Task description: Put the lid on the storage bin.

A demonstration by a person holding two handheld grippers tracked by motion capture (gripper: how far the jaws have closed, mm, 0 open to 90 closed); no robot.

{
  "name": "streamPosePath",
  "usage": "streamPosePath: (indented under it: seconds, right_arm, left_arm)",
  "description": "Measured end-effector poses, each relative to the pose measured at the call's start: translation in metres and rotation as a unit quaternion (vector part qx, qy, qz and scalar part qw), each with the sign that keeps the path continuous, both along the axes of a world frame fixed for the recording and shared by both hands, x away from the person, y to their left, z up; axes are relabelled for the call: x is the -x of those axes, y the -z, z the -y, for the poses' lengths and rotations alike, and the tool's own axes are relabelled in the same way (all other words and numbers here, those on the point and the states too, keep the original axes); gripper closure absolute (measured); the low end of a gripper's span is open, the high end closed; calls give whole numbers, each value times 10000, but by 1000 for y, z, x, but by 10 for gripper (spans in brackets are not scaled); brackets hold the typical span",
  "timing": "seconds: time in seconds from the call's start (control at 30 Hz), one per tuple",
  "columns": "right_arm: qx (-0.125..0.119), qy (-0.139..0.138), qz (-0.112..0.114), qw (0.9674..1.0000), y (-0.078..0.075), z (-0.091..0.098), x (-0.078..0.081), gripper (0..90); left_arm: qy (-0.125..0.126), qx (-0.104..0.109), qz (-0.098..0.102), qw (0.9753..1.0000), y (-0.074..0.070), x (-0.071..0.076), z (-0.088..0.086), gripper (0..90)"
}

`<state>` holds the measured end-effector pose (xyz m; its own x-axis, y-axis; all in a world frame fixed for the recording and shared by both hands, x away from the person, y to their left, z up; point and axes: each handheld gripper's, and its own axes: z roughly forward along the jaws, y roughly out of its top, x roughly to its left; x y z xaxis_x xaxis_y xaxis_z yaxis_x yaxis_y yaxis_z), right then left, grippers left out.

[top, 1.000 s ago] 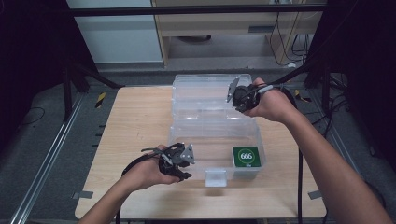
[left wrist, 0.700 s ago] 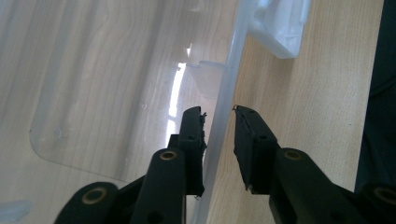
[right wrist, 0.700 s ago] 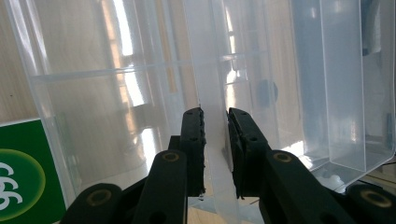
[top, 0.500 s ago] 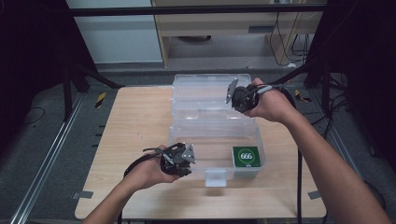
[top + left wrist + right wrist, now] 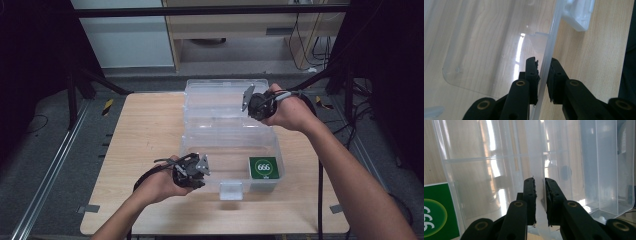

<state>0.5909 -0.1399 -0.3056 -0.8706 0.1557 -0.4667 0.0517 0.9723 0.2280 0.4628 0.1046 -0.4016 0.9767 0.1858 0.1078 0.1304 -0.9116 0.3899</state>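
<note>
A clear plastic box (image 5: 232, 145) lies open on the wooden table (image 5: 145, 130), its lid (image 5: 220, 97) folded back on the far side. My left gripper (image 5: 200, 167) is at the base's near left wall (image 5: 554, 32). Its jaws have just been closing, and in the left gripper view the left gripper (image 5: 544, 62) pinches that thin wall between its pads. My right gripper (image 5: 252, 102) is at the lid's right edge. It has also just been closing, and the right gripper (image 5: 540, 182) is shut on a thin clear wall (image 5: 537, 157). A green card (image 5: 263, 168) marked 666 lies in the base's near right corner.
The box's white latch (image 5: 231, 190) juts out from its near side toward the table's front edge. Bare wood stretches to the left of the box. Dark frame bars (image 5: 75, 90) and cables (image 5: 320, 30) surround the table, and a cabinet (image 5: 235, 25) stands behind it.
</note>
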Motion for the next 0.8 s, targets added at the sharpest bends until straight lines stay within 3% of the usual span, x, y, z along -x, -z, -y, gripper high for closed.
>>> streamPosePath:
  seconds: [0.23, 0.8]
  right_arm:
    - [67, -49, 72, 9999, 1, -3, 3, 813]
    - [-15, -152, 191, 9997, -5, -6, 19, 852]
  left_arm:
    - [-153, 143, 41, 9998, 2, 2, -2, 788]
    - [-321, 161, 223, 9991, 4, 6, 0, 778]
